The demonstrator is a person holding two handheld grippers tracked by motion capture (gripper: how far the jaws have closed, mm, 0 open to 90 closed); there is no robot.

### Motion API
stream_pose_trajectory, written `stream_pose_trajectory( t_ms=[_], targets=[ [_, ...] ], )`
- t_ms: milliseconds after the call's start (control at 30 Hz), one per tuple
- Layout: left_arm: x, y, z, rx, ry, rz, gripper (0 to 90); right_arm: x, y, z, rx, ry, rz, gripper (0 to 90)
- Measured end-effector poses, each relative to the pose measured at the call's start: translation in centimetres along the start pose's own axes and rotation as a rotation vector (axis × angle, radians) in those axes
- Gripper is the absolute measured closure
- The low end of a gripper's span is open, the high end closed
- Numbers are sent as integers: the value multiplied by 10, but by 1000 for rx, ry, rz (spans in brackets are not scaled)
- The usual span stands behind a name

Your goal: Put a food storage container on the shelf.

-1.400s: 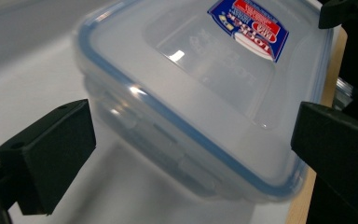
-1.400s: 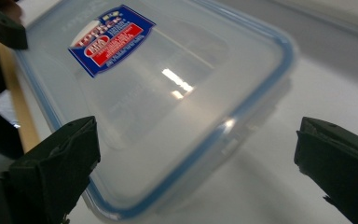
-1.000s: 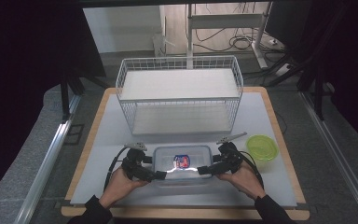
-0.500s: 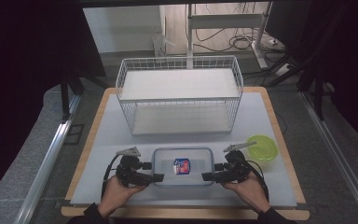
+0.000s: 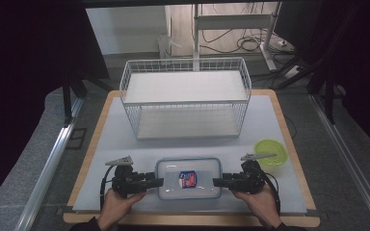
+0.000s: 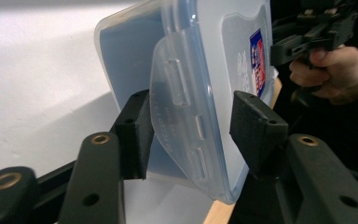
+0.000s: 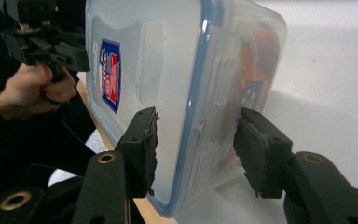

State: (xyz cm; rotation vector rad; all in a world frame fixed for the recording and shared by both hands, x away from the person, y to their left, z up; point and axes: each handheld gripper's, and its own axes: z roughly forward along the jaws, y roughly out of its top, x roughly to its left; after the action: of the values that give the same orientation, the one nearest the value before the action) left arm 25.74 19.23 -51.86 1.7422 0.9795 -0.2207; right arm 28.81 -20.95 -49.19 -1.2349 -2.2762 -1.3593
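A clear plastic container [image 5: 202, 168] with a blue-rimmed lid and a red-blue label lies flat near the table's front edge. My left gripper [image 5: 159, 182] points at its left end. Its jaws have just been closing and straddle the end flap [image 6: 182, 121]: one pad touches the flap, while a gap remains at the lid-side pad [image 6: 254, 123]. My right gripper [image 5: 217, 182] meets the right end. Its jaws have just been closing too, and both pads [image 7: 144, 144] lie against the container [image 7: 168, 70].
A white wire rack [image 5: 185, 96] with two shelves stands at the back middle. A green bowl [image 5: 271, 151] sits just beyond my right hand. The table's wooden front edge [image 5: 188, 219] runs under both hands.
Both hands have drawn back toward the front edge and slightly apart, from over the container's ends to level with them. Both pairs of jaws look narrower than before.
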Motion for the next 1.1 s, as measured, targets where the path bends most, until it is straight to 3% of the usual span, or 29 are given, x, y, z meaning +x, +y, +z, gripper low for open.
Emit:
stream_pose_trajectory(
  t_ms=[267, 467, 600, 1100],
  targets=[
    [-5, 0, 1, -12, 26, -4, 507, 3, -2, -2, -9, -6, 41, 518],
    [-6, 2, 0, -22, 51, -6, 507, 8, 0, -1, -24, -27, 14, 522],
    [-10, 6, 1, -19, 83, 17, 502, 10, 2, -2, -36, -41, -4, 518],
    [-21, 36, -8, -72, 103, 80, 498, 17, 27, -15, -108, -38, -59, 518]
  ],
)
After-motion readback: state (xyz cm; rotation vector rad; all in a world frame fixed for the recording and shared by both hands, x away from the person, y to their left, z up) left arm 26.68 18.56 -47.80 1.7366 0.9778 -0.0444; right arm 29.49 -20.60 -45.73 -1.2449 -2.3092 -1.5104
